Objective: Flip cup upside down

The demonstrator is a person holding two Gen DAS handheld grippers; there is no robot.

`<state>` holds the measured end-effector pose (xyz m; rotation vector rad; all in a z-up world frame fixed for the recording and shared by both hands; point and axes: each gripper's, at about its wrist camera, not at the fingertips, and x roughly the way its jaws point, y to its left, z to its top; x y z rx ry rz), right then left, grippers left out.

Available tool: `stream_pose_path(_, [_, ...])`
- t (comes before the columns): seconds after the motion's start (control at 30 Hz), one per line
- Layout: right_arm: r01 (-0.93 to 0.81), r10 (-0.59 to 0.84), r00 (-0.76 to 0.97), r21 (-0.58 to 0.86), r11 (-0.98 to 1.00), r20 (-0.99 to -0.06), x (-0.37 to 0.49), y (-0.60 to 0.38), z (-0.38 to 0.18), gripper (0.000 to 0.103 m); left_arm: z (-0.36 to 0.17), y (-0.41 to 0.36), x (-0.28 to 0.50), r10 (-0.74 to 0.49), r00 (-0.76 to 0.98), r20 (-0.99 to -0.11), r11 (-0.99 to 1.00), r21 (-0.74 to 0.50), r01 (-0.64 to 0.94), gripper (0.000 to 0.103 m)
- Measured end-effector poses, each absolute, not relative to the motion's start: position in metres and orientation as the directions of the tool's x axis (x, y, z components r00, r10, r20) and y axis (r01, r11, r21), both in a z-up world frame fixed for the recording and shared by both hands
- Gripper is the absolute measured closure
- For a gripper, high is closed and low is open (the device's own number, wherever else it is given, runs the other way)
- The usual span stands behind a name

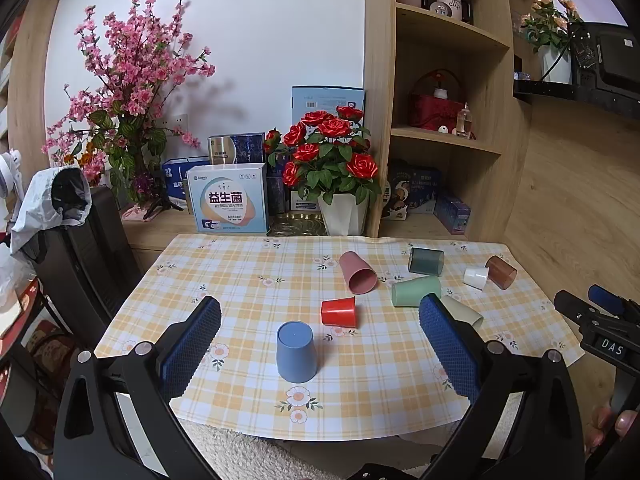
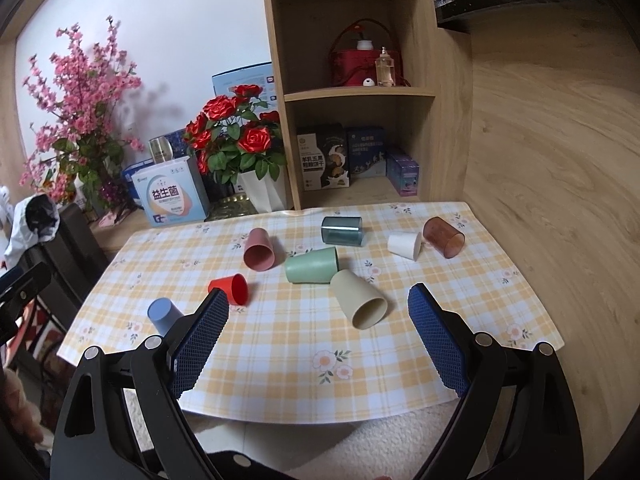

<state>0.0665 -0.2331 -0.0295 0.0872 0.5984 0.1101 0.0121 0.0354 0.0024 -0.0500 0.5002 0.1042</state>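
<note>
A blue cup stands upside down on the checked tablecloth, between the fingers of my open, empty left gripper. It also shows in the right wrist view. A red cup lies on its side behind it. Pink, green, beige, grey, white and brown cups lie on their sides. My right gripper is open and empty, above the near table edge, with the beige cup just ahead.
A pot of red roses, pink blossoms and boxes stand behind the table. A wooden shelf unit rises at the back right. A black chair stands at the left. The right gripper's body shows at the right edge.
</note>
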Motion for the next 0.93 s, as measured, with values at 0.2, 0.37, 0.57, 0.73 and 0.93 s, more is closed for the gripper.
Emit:
stream_pose_path(0.2, [-0.079,0.129,0.819,0.112,0.99,-0.558,0.0671,-0.2329,-0.0296,0.015,0.0028,0.0354,0.0115,0.08,0.873,-0.481,0.994,-0.025,-0.105,0.006])
stream_pose_path(0.37, [-0.083,0.131,0.817,0.111,0.99,-0.561,0.0662,-0.232,-0.0301,0.015,0.0036,0.0343,0.0096,0.073,0.876,-0.476,0.995,-0.024,-0.096,0.006])
stream_pose_path(0.57, [-0.084,0.134,0.811,0.113,0.99,-0.569,0.0673,-0.2307,-0.0317,0.015,0.0037,0.0342,0.0101,0.065,0.876,-0.478,0.996,-0.025,-0.088,0.006])
stream_pose_path(0.73, [-0.084,0.134,0.811,0.113,0.99,-0.57,0.0685,-0.2307,-0.0323,0.015,0.0042,0.0337,0.0097,0.071,0.877,-0.475,0.996,-0.02,-0.091,0.006])
stream_pose_path(0.93, [-0.084,0.135,0.809,0.115,0.99,-0.572,0.068,-0.2306,-0.0333,0.015,0.0036,0.0346,0.0093,0.072,0.876,-0.478,0.996,-0.019,-0.092,0.006])
